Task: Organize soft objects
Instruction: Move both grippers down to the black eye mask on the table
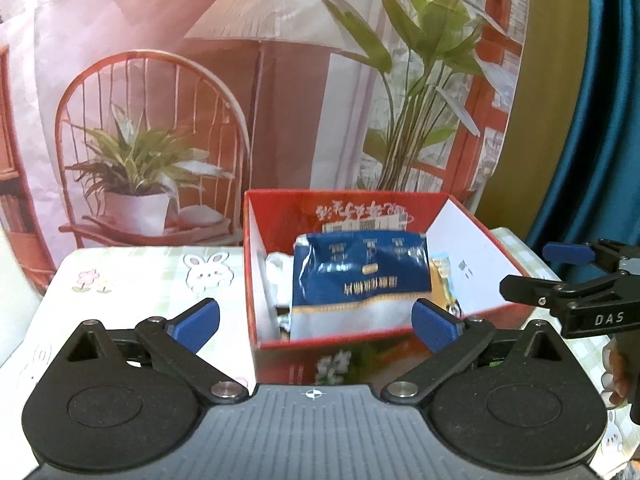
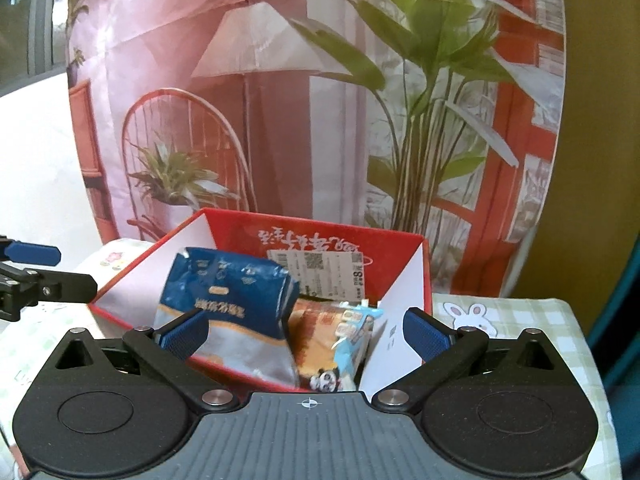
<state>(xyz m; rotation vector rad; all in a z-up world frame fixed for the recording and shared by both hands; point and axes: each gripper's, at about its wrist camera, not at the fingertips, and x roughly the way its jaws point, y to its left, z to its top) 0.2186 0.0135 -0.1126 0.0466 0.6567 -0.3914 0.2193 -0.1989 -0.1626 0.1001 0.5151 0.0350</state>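
An open red cardboard box (image 1: 460,204) (image 2: 400,240) stands on the table. Inside it leans a soft blue-and-white pack (image 1: 360,276) (image 2: 228,296). To its right lies an orange and light-blue snack pack (image 1: 444,280) (image 2: 340,340), and to its left something white and crumpled (image 1: 276,268). My left gripper (image 1: 318,324) is open in front of the box's near wall, holding nothing. My right gripper (image 2: 306,334) is open too, near the box's front corner, with nothing pressed between its pads. Each gripper also shows at the edge of the other's view, the right gripper (image 1: 536,272) and the left gripper (image 2: 60,266).
The table carries a pale green checked cloth (image 1: 132,272) (image 2: 520,316) printed with rabbits. Close behind the box hangs a backdrop (image 1: 200,100) printed with a chair, a lamp and plants. A blue curtain (image 1: 600,120) hangs at the right. A hand (image 1: 616,376) holds the right gripper.
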